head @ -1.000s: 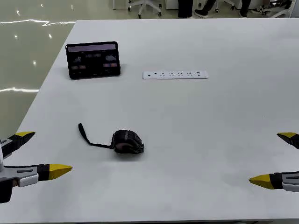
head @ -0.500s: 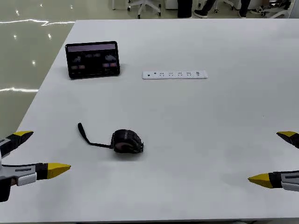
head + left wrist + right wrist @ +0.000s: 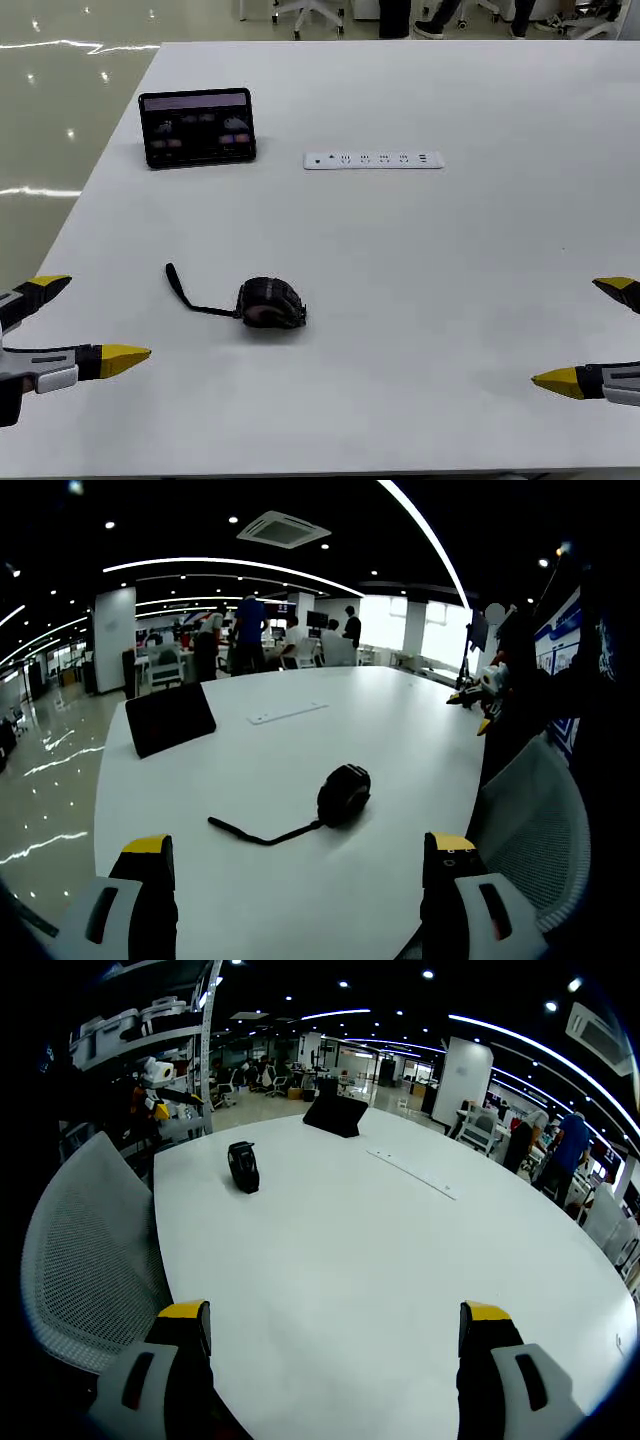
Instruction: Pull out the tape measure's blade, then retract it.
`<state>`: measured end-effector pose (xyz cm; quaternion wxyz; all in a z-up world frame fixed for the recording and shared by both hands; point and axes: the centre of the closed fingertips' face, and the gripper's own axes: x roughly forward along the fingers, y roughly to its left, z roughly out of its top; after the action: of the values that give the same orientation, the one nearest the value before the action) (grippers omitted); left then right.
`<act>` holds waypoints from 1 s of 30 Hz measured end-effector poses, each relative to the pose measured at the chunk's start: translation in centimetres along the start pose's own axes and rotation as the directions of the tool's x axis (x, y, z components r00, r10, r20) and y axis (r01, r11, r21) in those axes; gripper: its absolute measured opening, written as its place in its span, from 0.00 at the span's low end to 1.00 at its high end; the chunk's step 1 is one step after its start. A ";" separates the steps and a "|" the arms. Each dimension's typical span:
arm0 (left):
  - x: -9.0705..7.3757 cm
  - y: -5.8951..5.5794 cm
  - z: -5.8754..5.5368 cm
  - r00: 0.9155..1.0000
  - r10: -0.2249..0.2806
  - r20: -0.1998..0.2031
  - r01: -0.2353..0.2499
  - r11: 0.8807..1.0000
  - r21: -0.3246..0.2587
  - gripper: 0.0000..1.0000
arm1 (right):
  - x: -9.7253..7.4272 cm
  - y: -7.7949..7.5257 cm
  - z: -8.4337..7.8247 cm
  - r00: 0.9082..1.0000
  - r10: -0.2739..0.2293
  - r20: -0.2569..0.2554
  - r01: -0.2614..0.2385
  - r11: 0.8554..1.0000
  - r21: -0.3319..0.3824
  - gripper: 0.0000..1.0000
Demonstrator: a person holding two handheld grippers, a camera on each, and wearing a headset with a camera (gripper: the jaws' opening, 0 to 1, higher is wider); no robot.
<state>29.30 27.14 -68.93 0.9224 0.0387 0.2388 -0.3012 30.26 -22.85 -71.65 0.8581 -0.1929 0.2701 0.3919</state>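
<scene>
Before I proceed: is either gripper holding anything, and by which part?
Nothing held: the left gripper and right gripper are open, apart from the tape measure on the table.

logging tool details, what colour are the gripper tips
Yellow, on both the left gripper and right gripper; clearest in the head view.

Materials and finishes at your station
You work on a smooth, matt white surface (image 3: 450, 300); the tape measure (image 3: 271, 303) has a dull black case and a dark cord strap (image 3: 185, 292). The tablet (image 3: 198, 127) screen is glossy, the power strip (image 3: 373, 160) looks like white plastic, and the floor (image 3: 50, 120) is polished and reflective.
</scene>
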 end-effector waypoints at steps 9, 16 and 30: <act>0.8 -0.1 0.5 1.000 -0.023 0.003 0.023 1.000 0.002 1.00 | 0.9 -0.3 1.1 1.000 0.015 0.018 -0.014 1.000 -0.026 1.00; 2.4 -0.6 1.6 0.998 -0.057 0.022 0.056 0.998 0.040 1.00 | 2.1 0.0 2.2 0.998 0.046 0.034 -0.044 0.998 -0.039 1.00; 6.7 -2.2 2.1 0.984 -0.176 -0.011 0.176 0.977 0.124 1.00 | 5.4 0.3 4.2 0.997 0.078 0.006 -0.077 0.993 -0.088 1.00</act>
<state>33.59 21.29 -70.01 0.8879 0.0750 0.2221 -0.3959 34.27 -17.30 -71.70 0.8343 -0.2178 0.2561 0.4370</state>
